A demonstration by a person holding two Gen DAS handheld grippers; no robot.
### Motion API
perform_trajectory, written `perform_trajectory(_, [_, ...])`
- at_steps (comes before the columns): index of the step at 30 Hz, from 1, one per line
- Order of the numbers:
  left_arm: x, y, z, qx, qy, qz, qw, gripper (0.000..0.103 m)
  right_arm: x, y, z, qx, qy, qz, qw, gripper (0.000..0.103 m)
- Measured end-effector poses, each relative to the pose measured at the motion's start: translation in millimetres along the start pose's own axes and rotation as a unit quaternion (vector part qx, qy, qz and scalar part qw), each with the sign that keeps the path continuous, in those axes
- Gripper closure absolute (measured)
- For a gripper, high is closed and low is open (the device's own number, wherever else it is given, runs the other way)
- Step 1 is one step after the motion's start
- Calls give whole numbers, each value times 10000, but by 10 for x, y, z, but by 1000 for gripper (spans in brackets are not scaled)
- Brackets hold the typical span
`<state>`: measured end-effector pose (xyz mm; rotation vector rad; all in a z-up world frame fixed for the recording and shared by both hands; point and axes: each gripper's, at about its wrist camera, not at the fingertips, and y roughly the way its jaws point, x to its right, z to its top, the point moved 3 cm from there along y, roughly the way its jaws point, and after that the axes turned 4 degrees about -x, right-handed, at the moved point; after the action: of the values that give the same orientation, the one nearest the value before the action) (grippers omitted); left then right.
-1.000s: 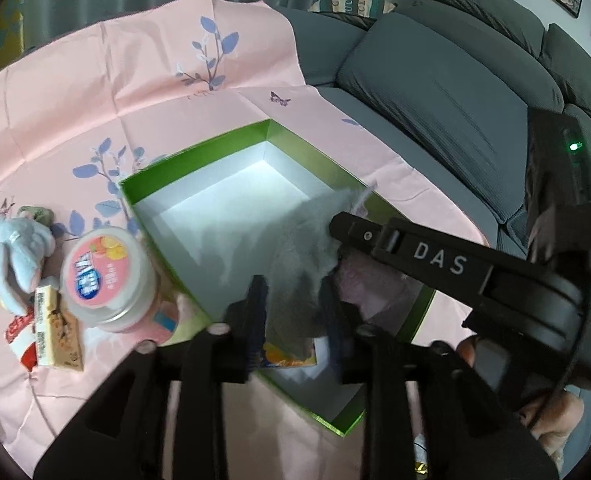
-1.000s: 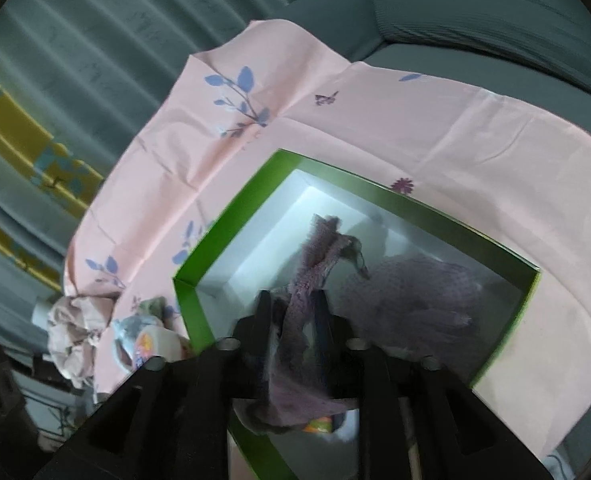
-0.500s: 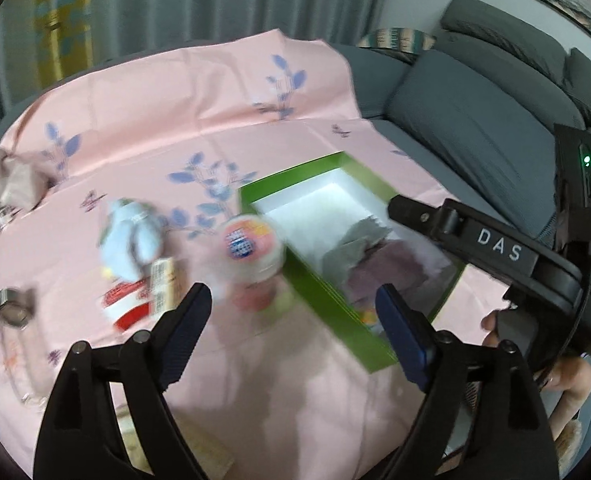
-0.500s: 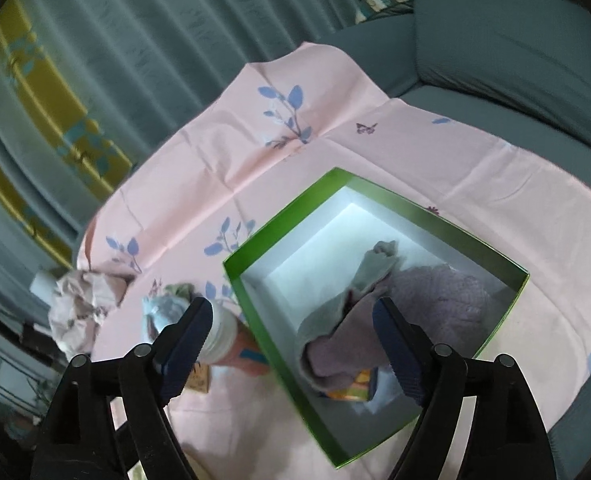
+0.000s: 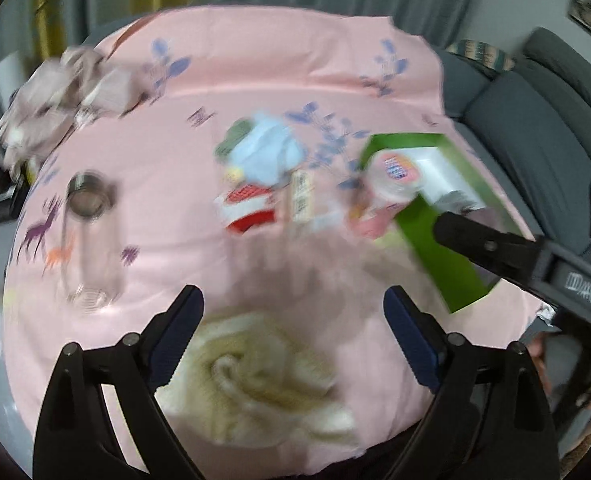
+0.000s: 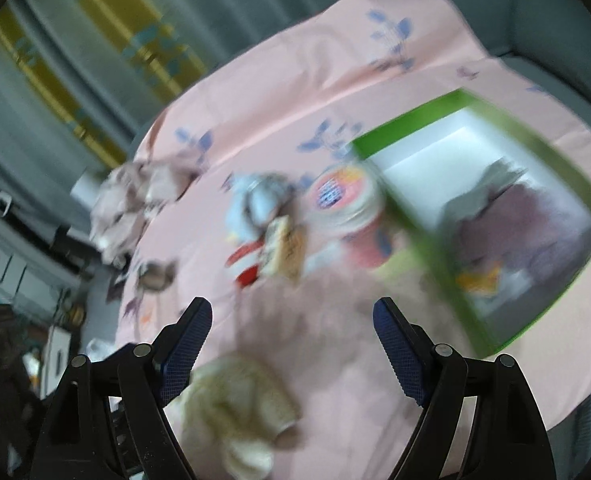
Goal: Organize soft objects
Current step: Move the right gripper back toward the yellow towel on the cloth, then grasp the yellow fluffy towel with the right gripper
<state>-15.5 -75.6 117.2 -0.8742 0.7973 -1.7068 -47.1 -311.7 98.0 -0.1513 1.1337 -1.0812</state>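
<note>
Both views are motion-blurred. A cream towel (image 5: 259,376) lies crumpled at the near edge of the pink cloth, just ahead of my open, empty left gripper (image 5: 293,336). It also shows in the right wrist view (image 6: 239,408), low between the fingers of my open, empty right gripper (image 6: 291,340). The green box (image 6: 423,216) holds a purple knit cloth (image 6: 523,216) and a grey cloth (image 6: 475,196). A light blue plush toy (image 5: 267,152) lies mid-table. A beige crumpled cloth (image 5: 59,100) sits at the far left.
A round snack tub (image 5: 395,172) stands against the box's left wall (image 5: 435,236). Small packets (image 5: 251,208) lie beside the plush. A clear glass jar (image 5: 85,240) lies at the left. The right gripper's body (image 5: 535,264) crosses the left view. A grey sofa (image 5: 535,120) is at the right.
Both grippers let go of the grey and purple cloths, which now lie in the box. Both opened wide and pulled back and to the left, bringing the cream towel into view.
</note>
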Motion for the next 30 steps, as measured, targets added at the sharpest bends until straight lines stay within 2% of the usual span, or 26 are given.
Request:
perform_trajectory(4, [-343,86,-182,-262,-450,-7,9986,12,-193,194,-187,-490,-43,314,9983,19])
perform_trajectory(9, [-657,208,-455,-520,-875,14,9948,12,-385,476,-429,-1100,-102,463,9928,19])
perform_trajectory(13, [-777,317,-631,-728,-1090,-160,9912,12,-463,690,-591,-1504,-33,551,9871,19])
perform_trajectory(17, [-800,427,-746,-871,-1144,-366,9889,12,-493,869,-712,-1792,-54,453,9827,19])
perform_trajectory(22, [-808,525,-812,-927,-1199,-518,9871,15,-485,1067,-827,-2037,-57,217,9788,19])
perform_trajectory(24, [-788,564,-833,-991,-1169,-539,9867,22,-476,1141,-852,-2109,-41,169,9773,19])
perform_trajectory(27, [-769,641,-870,-1106,-1187,-601,9849,27,-486,1234,-880,-2165,-95,103,9762,19])
perform_trajectory(29, [-751,641,-866,-1039,-1136,-537,9866,28,-517,1253,-894,-2145,-242,38,9764,19])
perform_trajectory(30, [-740,641,-861,-1017,-1108,-516,9873,32,-537,1268,-891,-2149,-309,28,9761,19])
